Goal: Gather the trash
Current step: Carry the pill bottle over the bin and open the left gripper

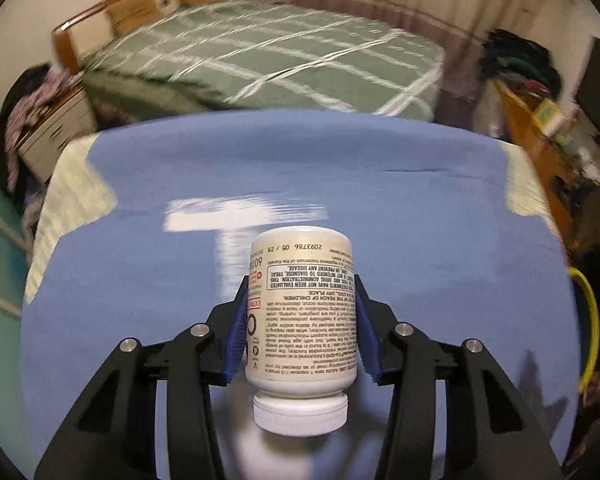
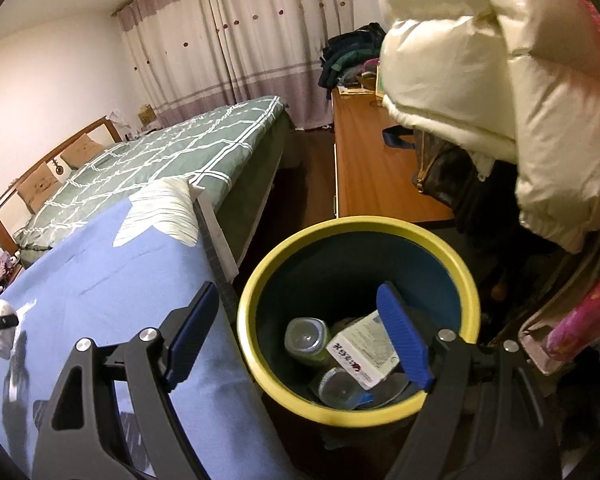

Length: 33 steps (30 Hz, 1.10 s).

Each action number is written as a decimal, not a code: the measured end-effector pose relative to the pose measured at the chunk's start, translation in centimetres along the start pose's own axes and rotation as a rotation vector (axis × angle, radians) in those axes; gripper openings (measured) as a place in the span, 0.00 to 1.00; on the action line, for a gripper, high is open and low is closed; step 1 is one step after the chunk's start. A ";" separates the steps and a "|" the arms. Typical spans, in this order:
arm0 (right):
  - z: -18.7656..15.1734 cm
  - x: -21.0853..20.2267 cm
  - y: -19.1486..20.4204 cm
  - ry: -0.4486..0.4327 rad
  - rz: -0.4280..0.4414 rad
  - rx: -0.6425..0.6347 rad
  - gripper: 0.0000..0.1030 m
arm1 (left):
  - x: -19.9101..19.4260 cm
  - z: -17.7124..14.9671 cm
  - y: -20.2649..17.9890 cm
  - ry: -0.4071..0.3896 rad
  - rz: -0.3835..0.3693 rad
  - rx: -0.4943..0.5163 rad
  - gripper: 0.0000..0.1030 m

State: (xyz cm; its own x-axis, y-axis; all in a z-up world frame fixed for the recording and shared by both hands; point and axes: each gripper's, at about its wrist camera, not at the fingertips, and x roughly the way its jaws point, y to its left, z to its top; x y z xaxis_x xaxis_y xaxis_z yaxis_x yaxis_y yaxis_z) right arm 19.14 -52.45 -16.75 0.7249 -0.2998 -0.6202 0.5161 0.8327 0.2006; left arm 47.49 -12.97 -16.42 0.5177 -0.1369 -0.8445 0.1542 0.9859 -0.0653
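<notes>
Blur smears the bed [image 1: 260, 56] at twelve o'clock. We see the left gripper [image 1: 300, 320] clamping an upside-down white pill bottle [image 1: 302, 312]; the right gripper [image 2: 296, 340] gapes empty over the bin [image 2: 356, 410].

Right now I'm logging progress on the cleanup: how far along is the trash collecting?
Done: a box and two bottles already lie in the yellow-rimmed bin. In hand: the left gripper is shut on a white pill bottle, held cap toward the camera. Left: dropping that bottle in the bin; the right gripper is open and empty above it.
</notes>
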 end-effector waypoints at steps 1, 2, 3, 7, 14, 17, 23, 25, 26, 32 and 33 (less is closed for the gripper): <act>-0.1 -0.4 -0.5 -0.003 0.003 0.005 0.75 | -0.5 0.0 -1.1 -0.006 -0.018 0.019 0.45; -0.1 -0.8 -0.8 -0.005 0.004 0.008 0.75 | -1.1 -0.2 -2.9 -0.014 -0.054 0.054 0.45; -0.1 -1.2 -1.3 -0.008 0.005 0.012 0.75 | -1.7 -0.2 -4.5 -0.019 -0.083 0.083 0.45; -0.3 -3.2 -3.2 -0.029 0.011 0.033 0.75 | -3.6 -0.8 -11.9 -0.038 -0.190 0.197 0.45; -0.6 -5.7 -6.4 -0.063 -0.007 0.048 0.75 | -5.0 -2.6 -25.3 -0.029 -0.331 0.369 0.45; -0.8 -6.0 -7.6 -0.060 -0.014 0.056 0.75 | -4.8 -3.8 -31.3 0.004 -0.388 0.429 0.45; -1.0 -5.7 -9.4 -0.043 -0.024 0.072 0.75 | -2.7 -5.8 -39.3 0.073 -0.431 0.511 0.45; -1.2 -5.8 -9.6 -0.043 -0.030 0.072 0.75 | -1.7 -6.4 -40.8 0.097 -0.431 0.518 0.45; -1.2 -5.8 -9.7 -0.042 -0.032 0.070 0.75 | -1.0 -6.6 -41.7 0.114 -0.429 0.521 0.45; -1.8 -5.5 -9.9 -0.025 -0.032 0.069 0.75 | 1.8 -6.9 -43.6 0.147 -0.420 0.501 0.45; -1.7 -5.4 -9.8 -0.023 -0.031 0.071 0.75 | 2.2 -6.8 -43.7 0.150 -0.416 0.496 0.47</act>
State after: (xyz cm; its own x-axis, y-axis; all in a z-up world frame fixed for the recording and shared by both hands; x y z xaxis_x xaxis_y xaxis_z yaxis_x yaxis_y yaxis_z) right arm 9.32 -58.21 -16.66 0.7179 -0.3363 -0.6095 0.5689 0.7880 0.2353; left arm 36.12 -55.66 -19.04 0.2142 -0.4461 -0.8690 0.7035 0.6877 -0.1796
